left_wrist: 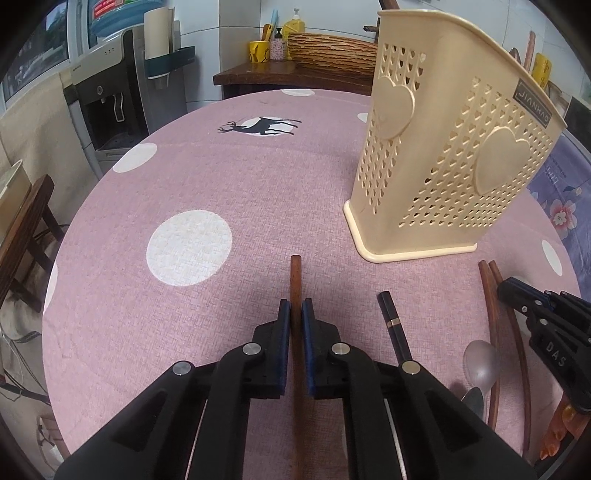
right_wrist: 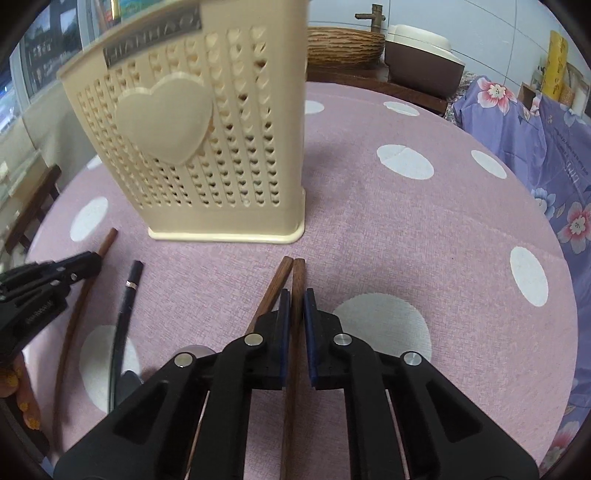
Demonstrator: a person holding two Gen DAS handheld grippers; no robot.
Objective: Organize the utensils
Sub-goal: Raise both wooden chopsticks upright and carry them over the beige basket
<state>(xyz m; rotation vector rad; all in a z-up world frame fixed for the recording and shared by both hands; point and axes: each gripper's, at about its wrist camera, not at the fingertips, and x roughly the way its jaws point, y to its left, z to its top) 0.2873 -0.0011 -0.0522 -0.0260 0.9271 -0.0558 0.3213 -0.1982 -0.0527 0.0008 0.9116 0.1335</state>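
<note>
A pink cloth with white dots (left_wrist: 192, 247) and a black deer print (left_wrist: 260, 125) covers the worktop. Behind it a water dispenser (left_wrist: 110, 96) stands beside a dark wooden cabinet (left_wrist: 258, 75) carrying a woven basket (left_wrist: 332, 50), a yellow mug (left_wrist: 258, 51) and a soap bottle (left_wrist: 294, 24). A purple floral sheet (right_wrist: 546, 147) hangs at the side.

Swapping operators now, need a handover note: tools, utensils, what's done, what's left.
Left tool: shut on a brown chopstick lying on the table.
Right tool: shut on a brown chopstick; its mate lies beside it.
Black chopstick and metal spoon lie between the tools.
Cream holder stands upright behind them.
Done: no utensil seen in the holder.
Left: lift and drop each utensil in.
</note>
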